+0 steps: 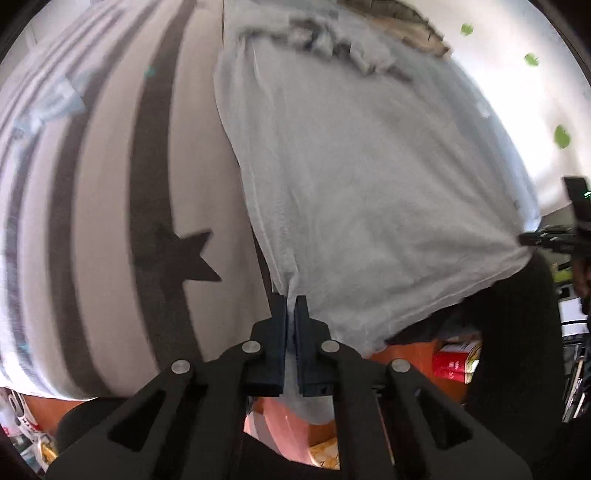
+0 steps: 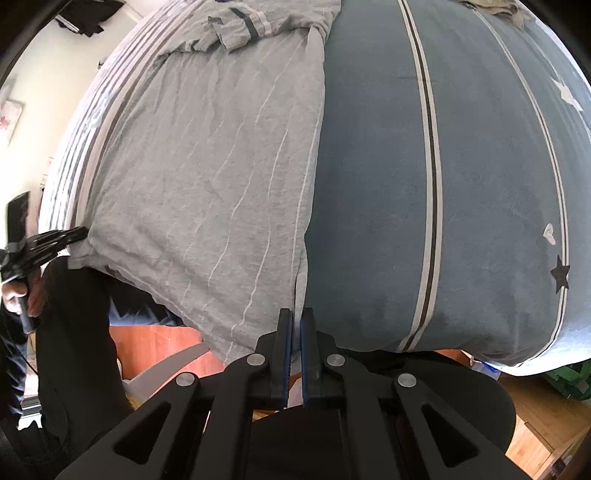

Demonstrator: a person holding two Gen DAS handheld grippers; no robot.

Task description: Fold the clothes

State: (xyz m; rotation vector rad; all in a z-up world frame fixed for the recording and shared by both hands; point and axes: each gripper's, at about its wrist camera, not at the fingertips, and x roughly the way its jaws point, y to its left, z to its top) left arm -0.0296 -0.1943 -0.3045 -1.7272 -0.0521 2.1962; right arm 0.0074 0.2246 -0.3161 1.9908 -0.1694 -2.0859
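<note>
A pale grey shirt with thin white stripes (image 2: 207, 184) lies spread across a bed, its near hem pulled toward the edge by two hand-held grippers. At the left of the scene, the left gripper (image 1: 291, 299) has its dark fingers closed tight on the shirt's near left corner, the cloth bunched between them and trailing down past the pads. In the right wrist view the same tool (image 2: 79, 233) shows at the far left, pinching that corner, with the person's hand (image 2: 27, 291) on its handle below.

The shirt lies over the bedcover (image 2: 461, 184), blue with white and dark stripes and small stars; to the shirt's left the cover reads white with grey stripes and a dark star (image 1: 177, 258). The shirt's collar end (image 2: 240, 26) lies crumpled at the far side.

Further right, the right gripper (image 2: 296, 314) is clamped shut on the shirt's near right corner, just where the side seam meets the blue cover. A red box (image 1: 456, 362) lies on the orange-brown floor (image 1: 410, 354) below the bed's edge.
</note>
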